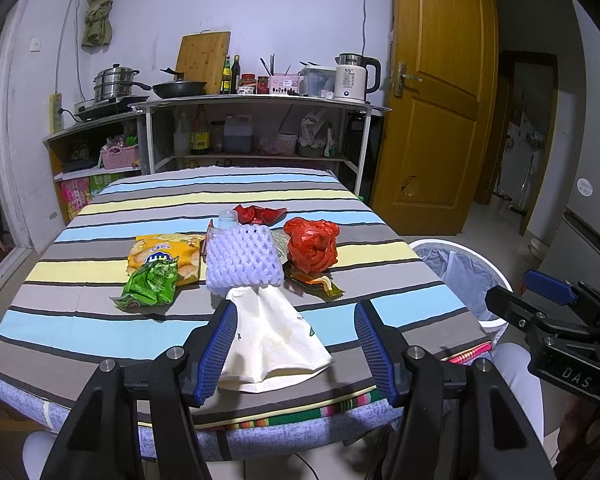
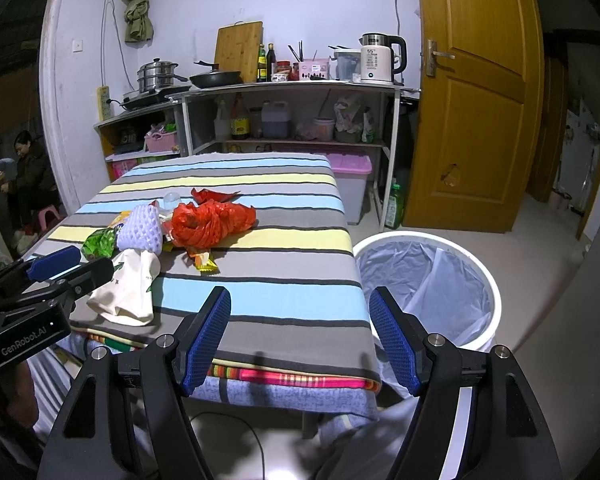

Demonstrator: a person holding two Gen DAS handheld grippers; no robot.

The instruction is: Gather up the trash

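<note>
Both tongs wide, nothing gripped, hovering at the near table edge.

Left tongs [image 1: 296, 316] straddle the near end of the cream paper bag [image 1: 274, 342], pads not pressing it. Right tongs [image 2: 300, 312] sit over bare striped table [image 2: 284, 280], white lined bin [image 2: 428, 280] just right of them on the floor. Trash lies ahead of left tongs, largest first: purple foam net [image 1: 242, 260] straight ahead, red plastic bag [image 1: 312, 248] ahead-right, yellow snack pack [image 1: 166, 258] ahead-left with green wrapper [image 1: 152, 282] on its near corner, red wrapper [image 1: 260, 213] farthest back.
</note>
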